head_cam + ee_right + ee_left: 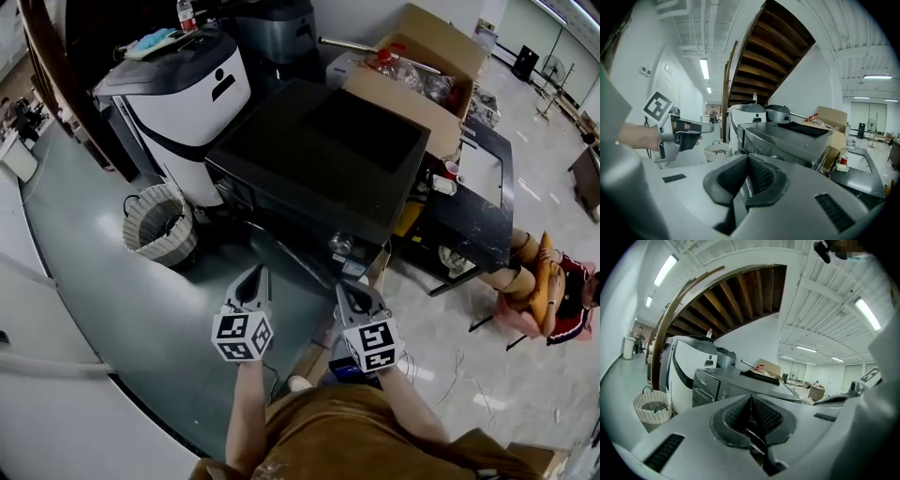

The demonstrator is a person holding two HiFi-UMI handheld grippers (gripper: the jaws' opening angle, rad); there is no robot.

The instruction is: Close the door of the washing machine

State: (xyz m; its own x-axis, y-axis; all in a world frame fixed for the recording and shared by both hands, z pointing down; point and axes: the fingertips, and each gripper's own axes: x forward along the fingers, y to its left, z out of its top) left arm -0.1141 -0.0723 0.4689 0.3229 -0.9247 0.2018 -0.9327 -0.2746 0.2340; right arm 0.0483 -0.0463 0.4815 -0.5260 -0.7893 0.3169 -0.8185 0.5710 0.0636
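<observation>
The washing machine (319, 159) is a dark, flat-topped box straight ahead of me; its front face (761, 140) shows in the right gripper view, and I cannot make out the door itself. My left gripper (255, 274) hangs in the air a short way before the machine's near left corner, jaws shut with nothing between them (751, 401). My right gripper (345, 289) is level with it, before the machine's near front edge. It is also shut and empty (748, 161). Neither touches the machine. The left gripper (679, 133) also shows in the right gripper view.
A white and black appliance (183, 98) stands left of the machine, with a woven basket (159, 223) on the floor before it. Behind the machine is an open cardboard box (422, 66). A low black table (478, 206) and a seated person (553, 281) are to the right.
</observation>
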